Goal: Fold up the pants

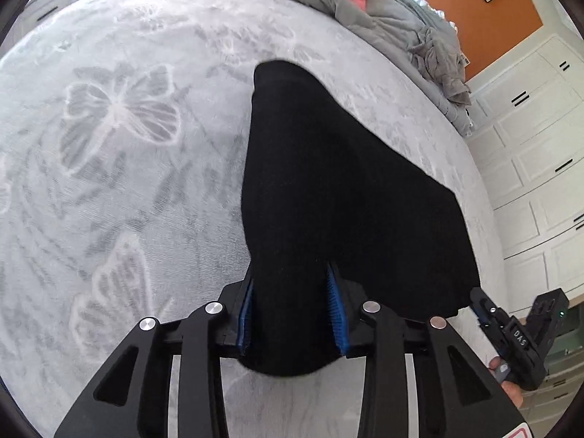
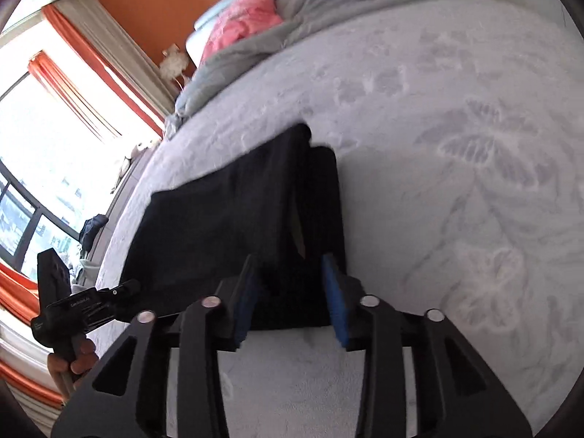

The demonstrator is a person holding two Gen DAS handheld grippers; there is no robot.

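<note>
The black pants [image 1: 328, 182] lie on the grey butterfly-print blanket [image 1: 120, 116] covering the bed, and each of the 2 grippers takes 1 corner of the near edge, probably so that edge can be carried over the far part in a single even fold. The left gripper [image 1: 294, 310] has a thick bunch of fabric between its blue pads [image 1: 335, 306], jaws set narrow around it. The right gripper [image 2: 288, 292] has cloth between its jaws too, though whether they press it firmly I cannot tell (the gap looks wider there). The right wrist view alone shows a layered edge in the pants, suggesting a fold already made, plus the window [image 2: 43, 168]; the left wrist view alone shows white cabinets [image 1: 540, 146].
</note>
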